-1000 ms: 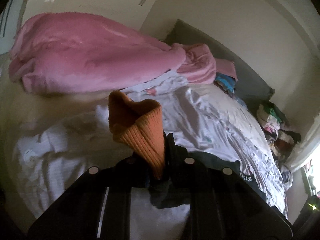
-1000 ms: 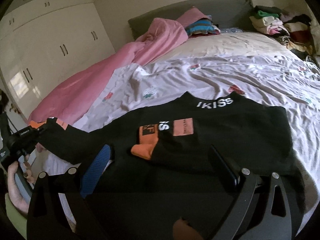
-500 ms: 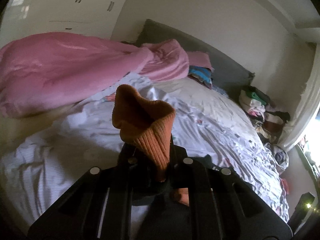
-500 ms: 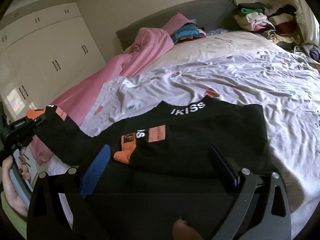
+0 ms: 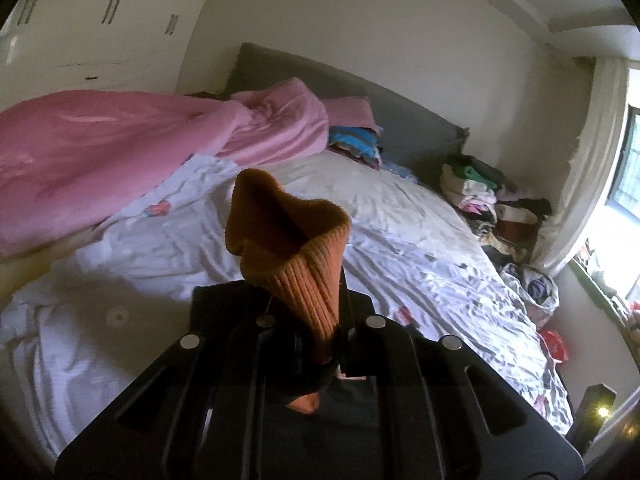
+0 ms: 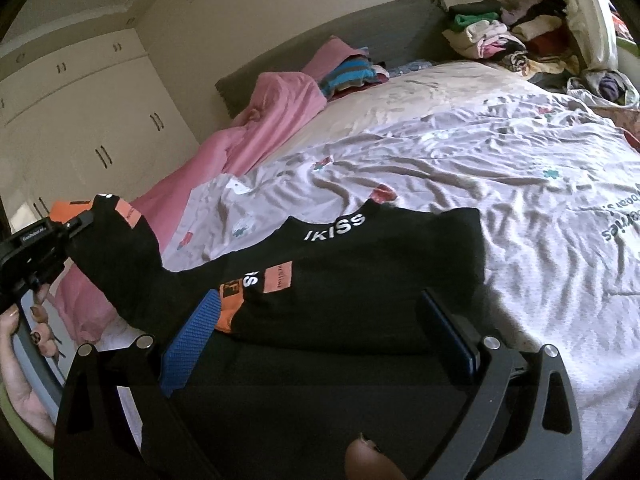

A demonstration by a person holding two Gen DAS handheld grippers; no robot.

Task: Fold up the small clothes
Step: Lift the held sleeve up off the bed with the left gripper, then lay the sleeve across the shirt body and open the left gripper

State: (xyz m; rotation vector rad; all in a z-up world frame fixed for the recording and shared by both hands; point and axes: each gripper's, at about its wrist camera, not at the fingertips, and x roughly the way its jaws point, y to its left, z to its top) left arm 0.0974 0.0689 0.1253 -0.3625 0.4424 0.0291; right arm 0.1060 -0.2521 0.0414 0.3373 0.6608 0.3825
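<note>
Now the left gripper (image 5: 320, 336) pinches the orange ribbed cuff (image 5: 296, 248) of the black sweater (image 6: 360, 280), lifting that sleeve off the bed (image 6: 500, 168); the right gripper (image 6: 320, 336) hovers above the sweater's body, its fingers (image 6: 192, 340) spread wide, holding nothing.

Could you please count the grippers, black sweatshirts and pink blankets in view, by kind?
Black two-finger grippers: 2 (left gripper, right gripper)
Black sweatshirt with orange ribbed cuffs: 1
Pink fleece blanket: 1
Total: 4
</note>
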